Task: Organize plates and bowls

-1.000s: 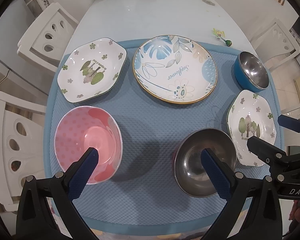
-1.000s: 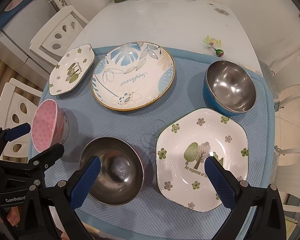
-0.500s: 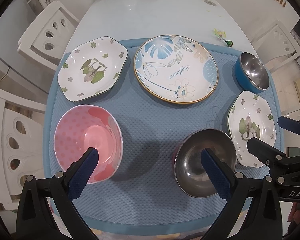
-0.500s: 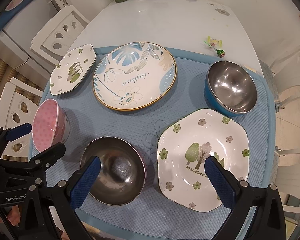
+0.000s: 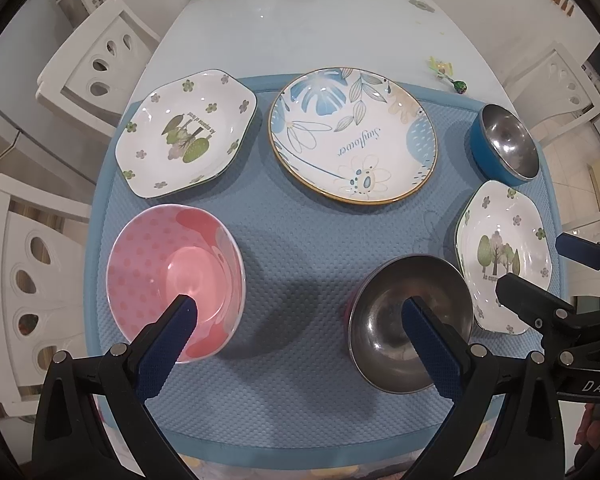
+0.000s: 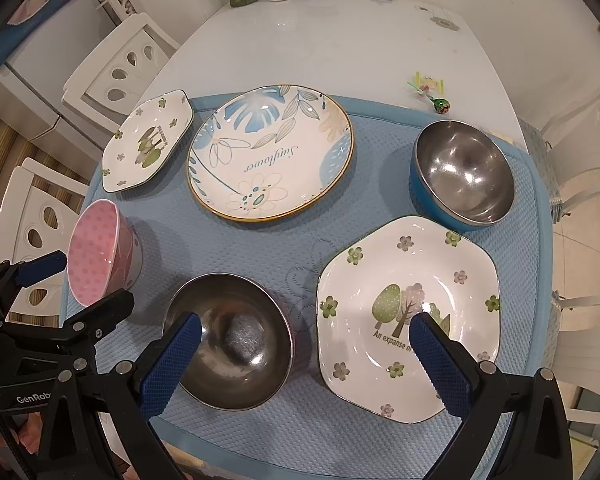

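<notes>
A blue textured mat (image 5: 300,240) is spread over the near part of a pale table (image 5: 300,20), and six pieces of tableware are laid out on it. At the far middle a large round plate (image 5: 352,136) with blue leaf patterns is seen; just to its left lies a white hexagonal plate (image 5: 186,132) printed with green flowers. At the far right a steel bowl with a blue outer wall (image 5: 506,144) is placed, and nearer than it, on the right, a second hexagonal plate (image 6: 408,312) with a tree motif is set. At the near left a pink dotted bowl (image 5: 176,280) stands upright, and at the near middle a plain steel bowl (image 5: 410,320) is found, close beside the tree plate. The left gripper (image 5: 300,308) is held above the near edge of the mat with its blue-padded fingers spread wide, nothing between them; one pad is seen over the pink bowl and the other over the steel bowl. The right gripper (image 6: 306,328) is likewise spread wide and empty, with its pads seen over the steel bowl and the tree plate. Beyond the mat a wrapped lollipop (image 6: 436,100) lies on the table, and white chairs (image 5: 96,64) are placed around it.
</notes>
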Tool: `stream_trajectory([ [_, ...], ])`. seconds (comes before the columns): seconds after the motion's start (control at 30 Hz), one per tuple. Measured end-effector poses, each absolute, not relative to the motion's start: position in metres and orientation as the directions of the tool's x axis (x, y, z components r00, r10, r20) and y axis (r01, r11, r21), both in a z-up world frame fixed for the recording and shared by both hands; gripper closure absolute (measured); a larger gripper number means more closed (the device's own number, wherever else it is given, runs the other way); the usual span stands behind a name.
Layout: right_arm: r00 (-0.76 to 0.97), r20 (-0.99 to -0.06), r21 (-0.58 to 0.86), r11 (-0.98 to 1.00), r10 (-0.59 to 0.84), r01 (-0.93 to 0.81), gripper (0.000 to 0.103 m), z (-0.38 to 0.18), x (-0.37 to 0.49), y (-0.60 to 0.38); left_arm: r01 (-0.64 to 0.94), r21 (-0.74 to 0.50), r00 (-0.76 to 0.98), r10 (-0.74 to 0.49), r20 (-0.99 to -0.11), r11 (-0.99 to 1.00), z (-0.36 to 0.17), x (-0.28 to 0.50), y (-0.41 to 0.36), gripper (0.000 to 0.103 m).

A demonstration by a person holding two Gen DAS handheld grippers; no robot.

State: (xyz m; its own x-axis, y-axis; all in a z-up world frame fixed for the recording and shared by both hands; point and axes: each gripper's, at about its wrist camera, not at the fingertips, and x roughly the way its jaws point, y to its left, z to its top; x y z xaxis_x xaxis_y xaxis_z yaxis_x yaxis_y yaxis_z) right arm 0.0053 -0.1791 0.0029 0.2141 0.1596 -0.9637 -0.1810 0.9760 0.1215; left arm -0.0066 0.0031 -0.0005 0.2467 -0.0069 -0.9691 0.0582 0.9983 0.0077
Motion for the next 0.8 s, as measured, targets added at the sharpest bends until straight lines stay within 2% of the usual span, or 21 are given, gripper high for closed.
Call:
stream_trajectory([
  [0.8, 0.218, -0.962, 0.123, 0.976, 0.162, -0.18, 0.0, 0.0032, 0.0038, -0.1789, 0.051, 0.004, 0.245, -0.008, -0.969, 0.999, 0.0002, -0.0057, 0.0042, 0.001],
])
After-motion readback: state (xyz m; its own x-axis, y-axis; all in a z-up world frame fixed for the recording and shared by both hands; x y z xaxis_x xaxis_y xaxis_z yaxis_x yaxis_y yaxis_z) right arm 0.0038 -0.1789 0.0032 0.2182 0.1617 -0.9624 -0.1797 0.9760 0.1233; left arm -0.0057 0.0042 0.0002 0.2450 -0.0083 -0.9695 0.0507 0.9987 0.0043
